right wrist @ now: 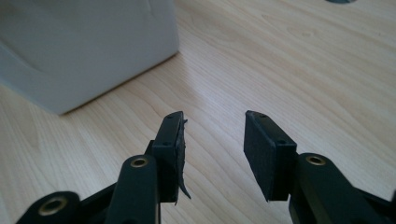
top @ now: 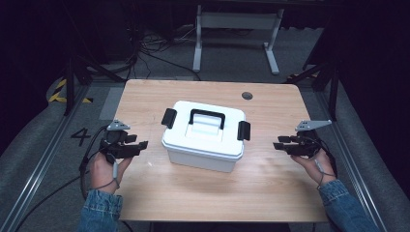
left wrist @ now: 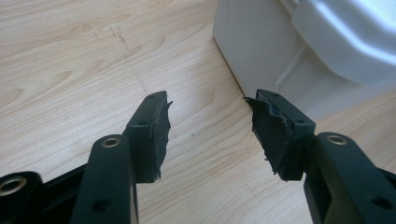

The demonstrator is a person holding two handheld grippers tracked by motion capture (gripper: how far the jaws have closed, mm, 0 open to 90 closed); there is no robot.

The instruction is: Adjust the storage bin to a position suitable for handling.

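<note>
A white plastic storage box with a black carry handle (top: 203, 134) was seen standing near the middle of the light wooden table (top: 270, 188), its lid seated and both black side latches, the left one (top: 168, 118) and the right one (top: 243, 130), apparently folded up against the lid. Nothing had been touched, so the work was judged not yet begun: latches, lid and handle all remained to be dealt with.

The left gripper (top: 140, 145) was held just beside the box's left wall, jaws spread and empty; in the left gripper view (left wrist: 208, 130) bare tabletop lay between the pads. The right gripper (top: 279, 143) was held somewhat farther from the right wall, jaws likewise parted around nothing (right wrist: 212, 149).

Open tabletop was left on every side of the box, widest toward the near edge. A small round dark grommet (top: 247, 95) was set near the far edge, well apart from everything.
</note>
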